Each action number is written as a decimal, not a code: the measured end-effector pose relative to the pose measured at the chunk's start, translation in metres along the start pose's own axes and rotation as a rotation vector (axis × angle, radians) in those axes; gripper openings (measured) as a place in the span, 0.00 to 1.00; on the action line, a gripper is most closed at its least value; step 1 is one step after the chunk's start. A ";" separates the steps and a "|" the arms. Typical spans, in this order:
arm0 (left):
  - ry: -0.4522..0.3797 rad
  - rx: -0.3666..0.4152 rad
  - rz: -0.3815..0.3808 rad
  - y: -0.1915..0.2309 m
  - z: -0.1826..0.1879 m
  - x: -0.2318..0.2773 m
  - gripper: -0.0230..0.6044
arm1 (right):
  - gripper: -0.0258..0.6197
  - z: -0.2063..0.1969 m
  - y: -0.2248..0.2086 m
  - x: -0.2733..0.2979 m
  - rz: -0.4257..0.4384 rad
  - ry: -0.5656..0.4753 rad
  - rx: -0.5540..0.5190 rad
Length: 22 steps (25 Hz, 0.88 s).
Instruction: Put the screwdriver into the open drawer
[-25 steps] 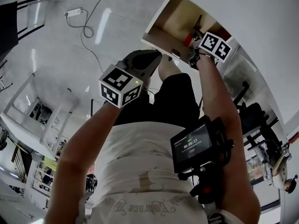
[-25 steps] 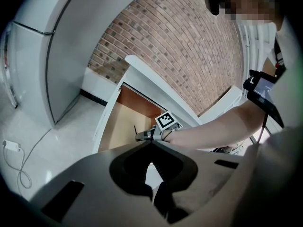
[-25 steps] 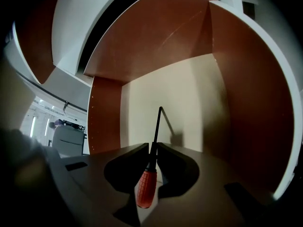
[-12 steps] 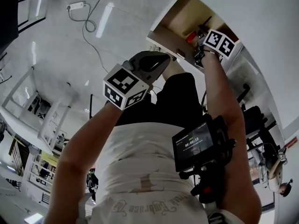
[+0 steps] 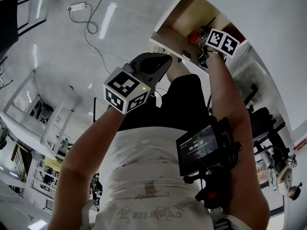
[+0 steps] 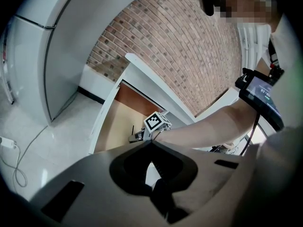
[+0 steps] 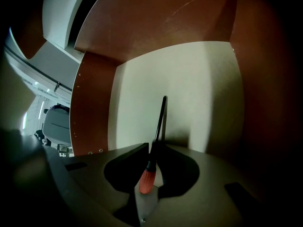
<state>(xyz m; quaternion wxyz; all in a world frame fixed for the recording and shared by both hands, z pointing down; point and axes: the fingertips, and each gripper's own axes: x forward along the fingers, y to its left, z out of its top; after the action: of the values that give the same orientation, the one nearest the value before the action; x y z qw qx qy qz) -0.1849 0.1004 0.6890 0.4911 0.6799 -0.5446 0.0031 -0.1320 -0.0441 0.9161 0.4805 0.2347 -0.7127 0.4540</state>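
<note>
The screwdriver [image 7: 147, 179] has a red handle and a thin black shaft, and its tip hangs over the pale floor of the open drawer [image 7: 189, 89]. My right gripper [image 7: 154, 150] is shut on it where the shaft meets the handle. In the head view the right gripper [image 5: 201, 46] sits inside the wooden drawer [image 5: 175, 32], with the red handle [image 5: 194, 36] showing beside its marker cube. My left gripper [image 5: 163, 60] hangs short of the drawer's front, shut and holding nothing. From the left gripper view, the left gripper [image 6: 152, 143] looks toward the right gripper [image 6: 142, 135] in the drawer [image 6: 113, 126].
The drawer has brown side walls [image 7: 94, 103] and a white front [image 5: 165, 48]. A power strip [image 5: 76, 6] with its cable lies on the glossy floor. White frames [image 5: 29, 114] stand at the left. A small screen [image 5: 201, 147] hangs at the person's chest. An office chair [image 7: 52, 119] stands beside the drawer.
The right gripper's marker cube has rolled a little over the drawer. The left gripper has stayed about where it was. The head view has shifted slightly.
</note>
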 end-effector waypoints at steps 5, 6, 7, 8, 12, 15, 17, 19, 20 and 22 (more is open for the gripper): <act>0.006 -0.008 0.000 -0.001 -0.003 0.000 0.07 | 0.15 0.000 -0.002 0.000 -0.008 0.003 -0.011; 0.006 -0.012 -0.001 -0.002 -0.003 0.000 0.07 | 0.15 -0.001 -0.002 -0.001 -0.014 0.008 -0.015; 0.004 -0.018 -0.002 -0.003 -0.002 0.000 0.07 | 0.15 -0.002 -0.003 -0.001 -0.020 0.009 -0.019; 0.001 -0.023 -0.004 -0.003 -0.001 0.001 0.07 | 0.15 -0.002 -0.003 -0.001 -0.026 0.007 -0.020; -0.005 -0.034 -0.015 -0.007 0.002 0.002 0.07 | 0.15 0.000 -0.005 -0.002 -0.037 -0.004 -0.025; -0.010 -0.061 -0.019 -0.007 0.002 0.001 0.07 | 0.15 0.000 -0.004 -0.001 -0.032 -0.003 -0.032; -0.018 -0.077 -0.025 -0.006 0.002 -0.001 0.07 | 0.15 -0.001 -0.001 0.000 -0.027 -0.004 -0.035; -0.021 -0.081 -0.032 -0.006 0.003 -0.003 0.07 | 0.17 -0.002 0.003 0.001 -0.017 -0.005 -0.029; -0.022 -0.082 -0.035 -0.007 0.003 -0.003 0.07 | 0.19 -0.003 0.005 0.001 -0.011 -0.004 -0.024; -0.020 -0.080 -0.040 -0.009 0.004 -0.003 0.07 | 0.21 -0.004 0.007 -0.001 -0.001 -0.002 -0.017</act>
<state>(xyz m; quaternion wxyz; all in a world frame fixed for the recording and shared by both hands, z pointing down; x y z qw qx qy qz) -0.1811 0.0993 0.6792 0.5125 0.6702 -0.5356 -0.0352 -0.1347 -0.0372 0.9131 0.4820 0.2316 -0.7168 0.4475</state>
